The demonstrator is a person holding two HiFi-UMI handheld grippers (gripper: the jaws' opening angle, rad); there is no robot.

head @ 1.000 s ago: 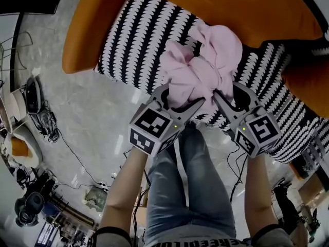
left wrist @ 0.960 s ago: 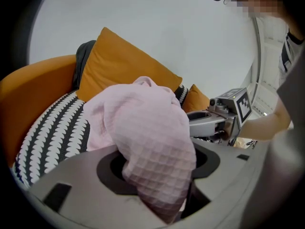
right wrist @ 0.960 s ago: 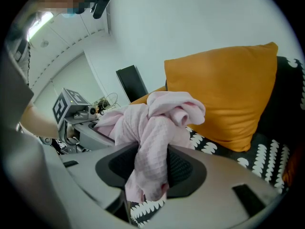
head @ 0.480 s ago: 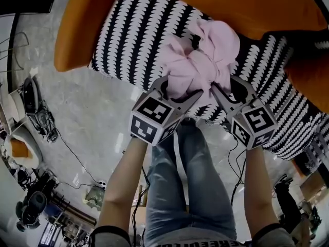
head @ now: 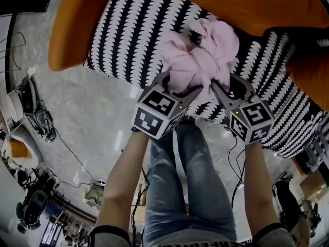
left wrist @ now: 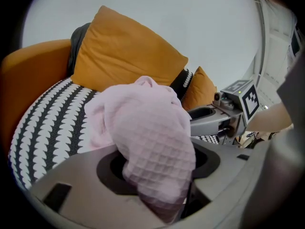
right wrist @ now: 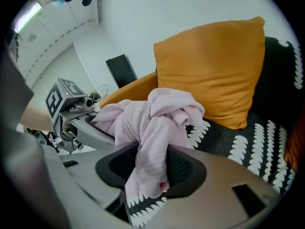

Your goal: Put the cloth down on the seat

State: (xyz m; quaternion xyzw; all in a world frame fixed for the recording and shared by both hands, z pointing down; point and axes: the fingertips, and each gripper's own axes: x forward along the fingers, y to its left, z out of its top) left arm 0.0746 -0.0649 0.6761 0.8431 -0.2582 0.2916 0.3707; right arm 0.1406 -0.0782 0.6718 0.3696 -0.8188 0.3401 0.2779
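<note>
1. 1 pink waffle-weave cloth is hanging bunched over the near edge of the black-and-white patterned seat. I cannot tell whether its underside is touching the seat.
2. The cloth is crumpled into a lump. Its widest span is running left to right between the 2 grippers, and its knotted top is pointing toward the far side, at the orange back cushion.
3. The left gripper is clenching the left end of the cloth; a thick fold is filling the gap between its jaws and drooping toward the near side.
4. The right gripper is clamping the right end, with a narrower fold hanging down through its jaws.
5. 2 bare forearms are reaching from the near edge toward the far side, roughly parallel, 1 on each side of the person's jeans. Both marker cubes are facing up.
6. The left gripper view is showing 2 orange cushions, 1 large and 1 small. 1 orange armrest is bordering the seat on the left.
</note>
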